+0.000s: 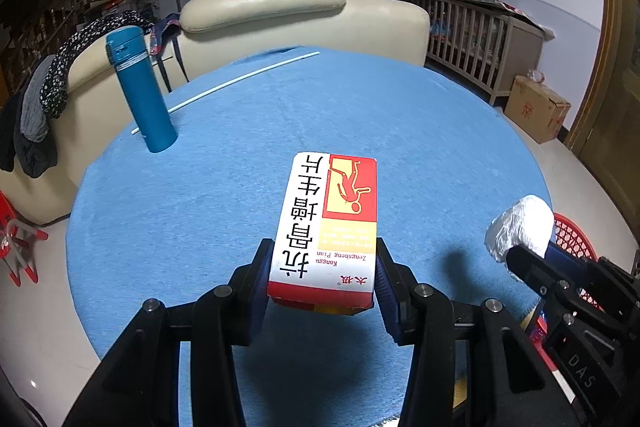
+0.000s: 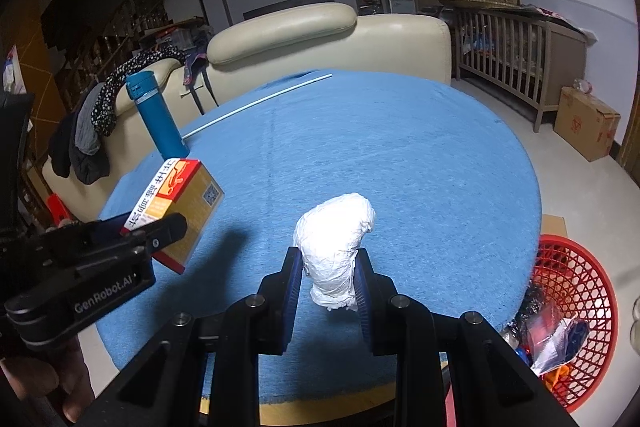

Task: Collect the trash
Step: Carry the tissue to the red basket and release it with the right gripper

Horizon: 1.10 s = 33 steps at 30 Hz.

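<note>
Far left on the blue tablecloth (image 1: 400, 131): teal flask (image 1: 140, 89), upright, with a thin white rod (image 1: 240, 79) lying behind it. Centre-left: left gripper (image 1: 322, 277) pinching a red-and-white medicine box (image 1: 328, 223) by its near end, held clear above the cloth. Right of it: right gripper (image 2: 327, 277), fingers clamped on a crumpled white paper wad (image 2: 336, 243), also lifted. Far right, beside the table edge: red mesh basket (image 2: 576, 291) on the floor, holding wrappers.

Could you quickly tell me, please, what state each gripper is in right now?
Left gripper: closed on the medicine box, held above the table.
Right gripper: closed on the wad of white paper.
</note>
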Available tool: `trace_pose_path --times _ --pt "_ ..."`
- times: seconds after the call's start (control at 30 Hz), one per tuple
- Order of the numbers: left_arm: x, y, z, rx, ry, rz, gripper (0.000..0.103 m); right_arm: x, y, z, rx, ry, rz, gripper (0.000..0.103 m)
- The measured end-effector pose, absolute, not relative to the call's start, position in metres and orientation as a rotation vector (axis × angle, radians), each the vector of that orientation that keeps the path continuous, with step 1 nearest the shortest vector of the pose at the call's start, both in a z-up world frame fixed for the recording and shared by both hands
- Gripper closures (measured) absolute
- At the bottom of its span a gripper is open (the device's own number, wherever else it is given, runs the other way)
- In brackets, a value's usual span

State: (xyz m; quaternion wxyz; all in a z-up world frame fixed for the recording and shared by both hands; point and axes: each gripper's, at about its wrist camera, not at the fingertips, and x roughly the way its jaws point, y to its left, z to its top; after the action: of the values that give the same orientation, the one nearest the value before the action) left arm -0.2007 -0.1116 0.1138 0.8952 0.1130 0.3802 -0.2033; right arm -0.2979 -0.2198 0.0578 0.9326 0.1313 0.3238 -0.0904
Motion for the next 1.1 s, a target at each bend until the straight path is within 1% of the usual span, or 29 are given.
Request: trace_pose_path --times 1.1 --pt "-0.234 -0.200 0.111 0.399 0.780 -0.563 0.054 -0.364 -0.312 0.051 0.430 0.591 -0.335 0.075"
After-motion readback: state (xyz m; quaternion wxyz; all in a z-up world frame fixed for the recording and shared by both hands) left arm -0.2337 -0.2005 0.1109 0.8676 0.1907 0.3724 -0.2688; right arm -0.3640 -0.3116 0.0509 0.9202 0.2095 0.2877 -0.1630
